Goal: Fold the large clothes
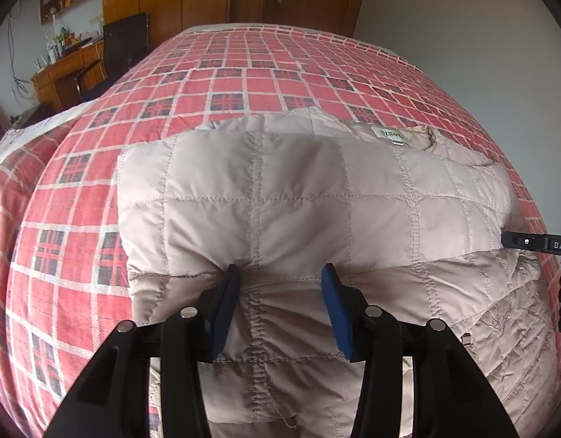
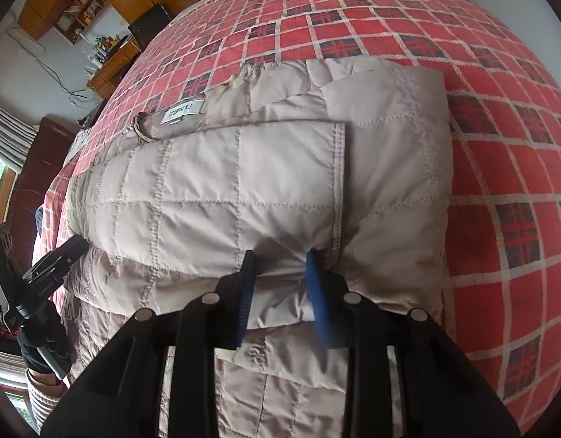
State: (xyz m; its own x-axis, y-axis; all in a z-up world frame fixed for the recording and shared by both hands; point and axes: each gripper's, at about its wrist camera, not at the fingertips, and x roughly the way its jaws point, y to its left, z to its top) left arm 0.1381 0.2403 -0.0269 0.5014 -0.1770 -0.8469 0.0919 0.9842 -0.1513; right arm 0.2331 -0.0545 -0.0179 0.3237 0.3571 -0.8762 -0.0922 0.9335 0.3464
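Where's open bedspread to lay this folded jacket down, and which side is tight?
Bare plaid bedspread runs beyond the jacket's collar label, toward the door. More lies off the left gripper's side, and beside the folded edge by the right gripper. Between the grippers it is tight: quilted jacket fills it, and both sets of fingers are pressed into the fabric.

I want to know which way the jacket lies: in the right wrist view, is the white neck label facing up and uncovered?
Yes: the white neck label lies exposed at the collar of the beige quilted jacket on the plaid bedspread.
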